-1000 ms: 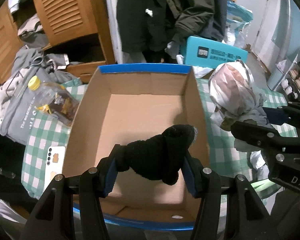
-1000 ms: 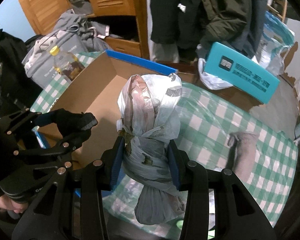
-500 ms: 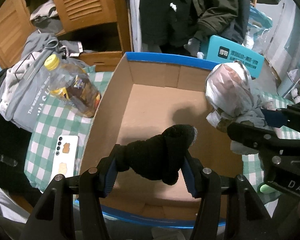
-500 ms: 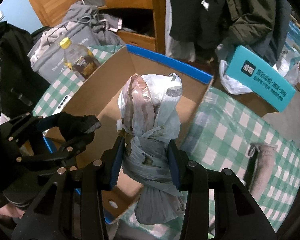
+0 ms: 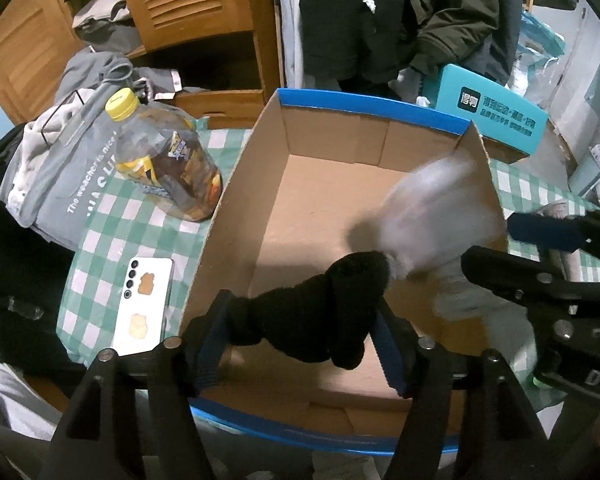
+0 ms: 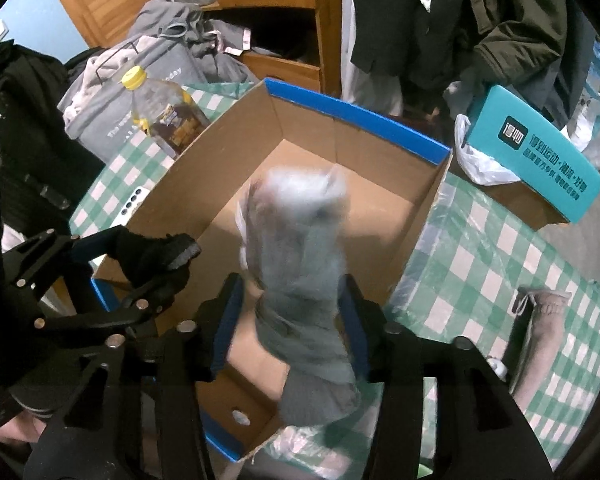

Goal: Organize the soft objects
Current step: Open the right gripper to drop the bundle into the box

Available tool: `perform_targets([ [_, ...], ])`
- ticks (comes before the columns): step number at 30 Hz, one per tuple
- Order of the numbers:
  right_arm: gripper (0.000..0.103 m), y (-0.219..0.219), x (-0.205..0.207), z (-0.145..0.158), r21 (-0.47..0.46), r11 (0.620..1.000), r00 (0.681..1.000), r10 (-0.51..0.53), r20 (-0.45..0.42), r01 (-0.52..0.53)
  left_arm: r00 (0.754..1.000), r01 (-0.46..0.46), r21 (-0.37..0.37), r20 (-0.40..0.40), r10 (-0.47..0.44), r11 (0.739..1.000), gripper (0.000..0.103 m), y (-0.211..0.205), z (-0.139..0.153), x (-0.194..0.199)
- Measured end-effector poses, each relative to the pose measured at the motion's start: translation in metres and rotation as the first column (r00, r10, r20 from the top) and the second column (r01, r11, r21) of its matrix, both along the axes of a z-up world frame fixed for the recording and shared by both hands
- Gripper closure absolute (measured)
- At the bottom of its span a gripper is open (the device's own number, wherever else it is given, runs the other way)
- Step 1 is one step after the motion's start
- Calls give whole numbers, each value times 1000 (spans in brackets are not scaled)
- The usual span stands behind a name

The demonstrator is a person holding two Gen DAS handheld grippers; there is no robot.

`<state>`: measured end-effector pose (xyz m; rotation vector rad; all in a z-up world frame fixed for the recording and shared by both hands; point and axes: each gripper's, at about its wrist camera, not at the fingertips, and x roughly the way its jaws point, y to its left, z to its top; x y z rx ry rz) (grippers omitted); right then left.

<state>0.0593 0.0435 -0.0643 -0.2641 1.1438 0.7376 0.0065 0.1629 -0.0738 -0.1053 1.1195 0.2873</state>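
My left gripper is shut on a black knitted sock and holds it over the near end of the open cardboard box. My right gripper has its jaws spread apart, and the tied white plastic bag bundle between them is blurred by motion over the box. The bundle shows blurred in the left wrist view, beside the right gripper's fingers. The left gripper with the sock shows in the right wrist view.
A bottle of amber drink and a white phone lie on the green checked cloth left of the box. A grey sock lies on the cloth to the right. A teal box and hanging coats stand behind.
The right gripper has opened and the bag bundle is now moving, blurred, over the box. Both grippers have shifted left over the box. The left gripper still holds the sock.
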Motion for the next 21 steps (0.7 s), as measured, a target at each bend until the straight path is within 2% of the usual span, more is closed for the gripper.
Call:
perform_targets([
  [1,35,-1,1,1,3,1000,1000,-7,4,7,1000,-3,2,-3,3,1000,30,0,0,0],
  [3,32,-3,2,3,7,1000,1000,-15,11,14,1000,-5,2,-1,5,1000,24,1,0,0],
  [9,32,-11,6,7,10,999,999,-37,20,37,1000,2,2,6,-2,1000,20,-2,5,-1],
  [21,32,-26,6,13,11,998,997,-66,28,66,1000,26,-10,14,-26,1000,20,-13,9,1],
])
